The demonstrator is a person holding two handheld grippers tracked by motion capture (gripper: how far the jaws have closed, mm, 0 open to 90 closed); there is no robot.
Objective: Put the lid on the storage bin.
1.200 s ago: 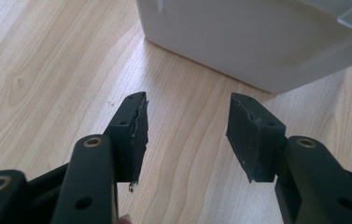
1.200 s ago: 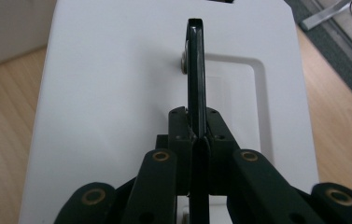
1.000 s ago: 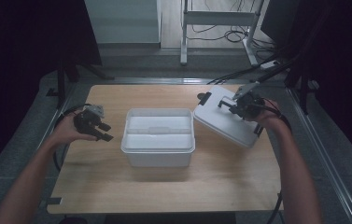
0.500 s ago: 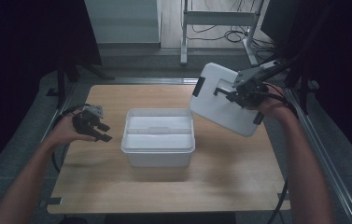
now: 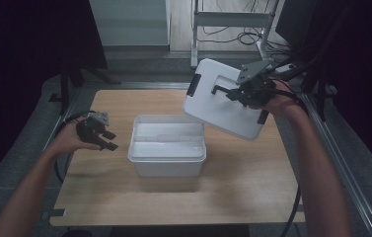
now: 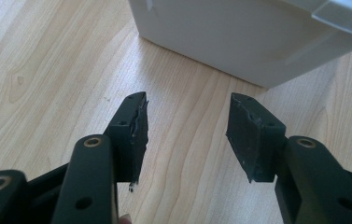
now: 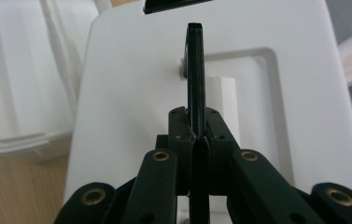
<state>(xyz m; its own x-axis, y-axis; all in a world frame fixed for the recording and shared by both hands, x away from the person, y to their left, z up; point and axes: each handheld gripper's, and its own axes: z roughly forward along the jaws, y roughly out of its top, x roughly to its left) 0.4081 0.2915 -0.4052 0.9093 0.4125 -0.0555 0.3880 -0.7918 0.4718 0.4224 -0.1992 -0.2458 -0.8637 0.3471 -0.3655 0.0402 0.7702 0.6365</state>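
My right fingers are clamping tight on the black handle of the white lid, holding it tilted in the air above the open box's far right corner. My left fingers are gaping partway, empty, hovering over the counter beside the box.
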